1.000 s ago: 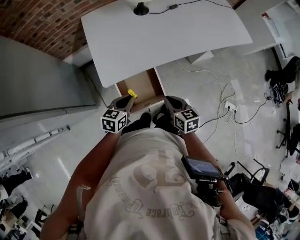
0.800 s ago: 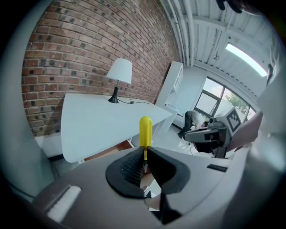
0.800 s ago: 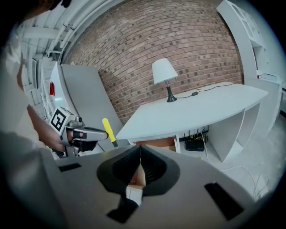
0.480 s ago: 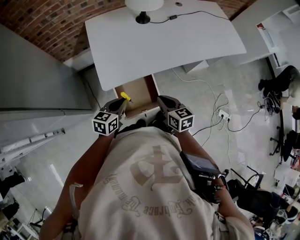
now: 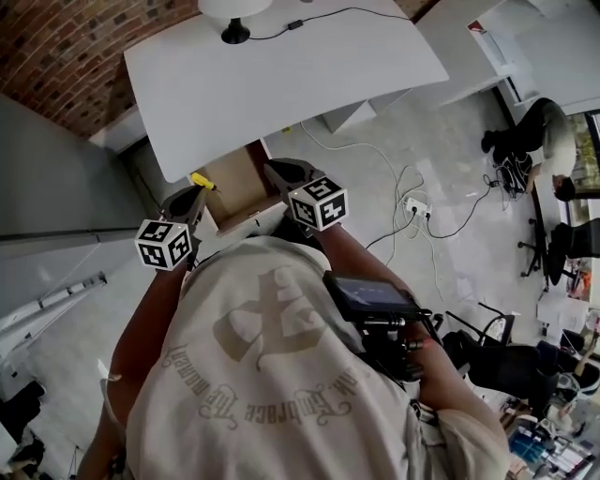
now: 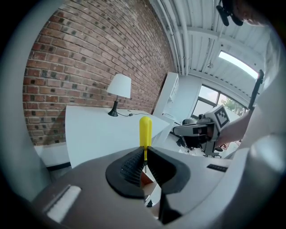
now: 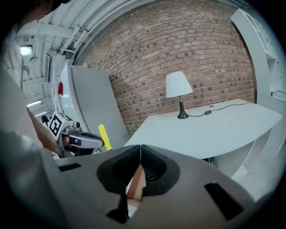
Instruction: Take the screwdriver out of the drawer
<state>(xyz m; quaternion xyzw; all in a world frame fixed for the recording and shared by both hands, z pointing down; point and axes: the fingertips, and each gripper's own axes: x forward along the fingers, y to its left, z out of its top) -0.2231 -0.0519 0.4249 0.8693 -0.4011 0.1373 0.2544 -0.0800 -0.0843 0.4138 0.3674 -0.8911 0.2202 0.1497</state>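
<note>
The screwdriver point(image 6: 145, 131) has a yellow handle, and its thin shaft is pinched between the pads of my left gripper point(image 6: 145, 159). The handle sticks up past the fingertips. In the head view the screwdriver point(image 5: 200, 180) hangs above the open wooden drawer point(image 5: 234, 186) under the white desk point(image 5: 281, 75), held in the left gripper point(image 5: 199, 191). My right gripper point(image 5: 273, 170) is alongside over the drawer's right edge, shut with nothing in it. In the right gripper view its jaws point(image 7: 140, 150) meet, and the yellow handle point(image 7: 104, 136) shows to the left.
A white lamp point(image 5: 230, 23) with a black cable stands at the desk's far edge, in front of a brick wall point(image 6: 89, 58). A grey cabinet point(image 5: 56, 178) stands to the left. Cables and a power strip point(image 5: 412, 204) lie on the floor to the right.
Both grippers have risen away from the drawer, and the left one has carried the screwdriver up with it. In the head view they and the desk have shifted left.
</note>
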